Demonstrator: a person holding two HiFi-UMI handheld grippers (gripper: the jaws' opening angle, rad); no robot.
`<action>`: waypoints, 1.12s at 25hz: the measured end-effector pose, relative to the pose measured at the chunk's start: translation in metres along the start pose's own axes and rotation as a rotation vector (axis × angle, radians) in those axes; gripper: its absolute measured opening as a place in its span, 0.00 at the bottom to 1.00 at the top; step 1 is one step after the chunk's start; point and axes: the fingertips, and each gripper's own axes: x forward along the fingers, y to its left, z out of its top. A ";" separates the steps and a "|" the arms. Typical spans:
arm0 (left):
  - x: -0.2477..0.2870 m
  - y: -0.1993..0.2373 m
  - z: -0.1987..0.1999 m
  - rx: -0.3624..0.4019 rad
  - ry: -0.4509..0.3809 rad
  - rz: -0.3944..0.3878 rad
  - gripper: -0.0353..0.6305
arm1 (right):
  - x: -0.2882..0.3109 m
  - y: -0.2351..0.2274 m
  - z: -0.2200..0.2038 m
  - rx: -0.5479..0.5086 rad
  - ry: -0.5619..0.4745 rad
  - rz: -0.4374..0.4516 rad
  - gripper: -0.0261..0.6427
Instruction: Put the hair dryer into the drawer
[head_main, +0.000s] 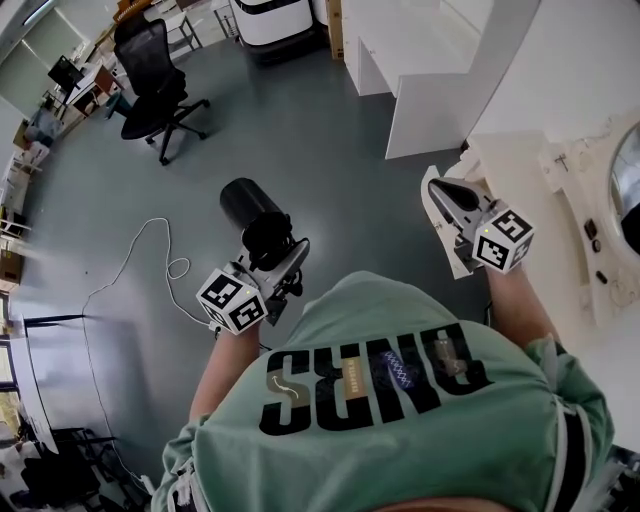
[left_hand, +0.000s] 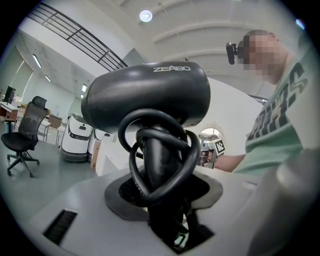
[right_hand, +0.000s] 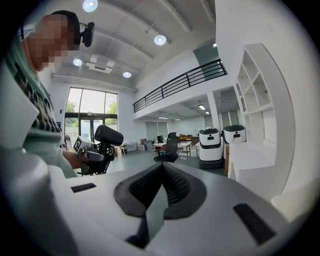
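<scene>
Because a thick handle fills the gap between them, the jaws of the left gripper (head_main: 268, 262) stand partly apart and are clamped on the black plastic hair dryer (left_hand: 150, 95). The grip is on the dryer's upright black handle (left_hand: 157, 165), around which its black rubber cord (left_hand: 189, 155) is wound in loose loops. The rounded barrel sits above the jaws and lies crosswise to them. The dryer is carried in the air over the grey floor (head_main: 300, 130), in front of the person's left side.

In the head view the left gripper points level and away from the body. Its white cube with square markers (head_main: 232, 300) is nearest the wrist, and the bare left forearm (head_main: 218, 365) reaches out from the mint-green T-shirt with black lettering (head_main: 400, 420).

The right gripper (right_hand: 161, 167) has its jaws brought together, the ribbed dark pads meeting at the tips with nothing between them. It is held out at about the same height on the right, well apart from the left one. Its own marker cube (head_main: 503, 238) sits above the right wrist, beside a white cabinet front with small fittings (head_main: 560, 200).

Further off, a black office chair on castors (head_main: 155, 80) stands on the floor. A thin white cable (head_main: 150, 250) lies curled near the left gripper, and a white open-shelf unit (right_hand: 260, 100) stands by the right.
</scene>
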 end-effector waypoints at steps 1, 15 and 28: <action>0.002 0.006 0.001 0.000 0.003 -0.003 0.35 | 0.005 -0.003 0.000 0.001 0.004 -0.002 0.03; 0.095 0.042 0.007 0.006 0.016 0.079 0.35 | 0.034 -0.112 -0.008 0.010 0.017 0.075 0.03; 0.135 0.062 0.022 -0.046 -0.005 0.141 0.35 | 0.061 -0.168 0.006 0.037 -0.034 0.132 0.03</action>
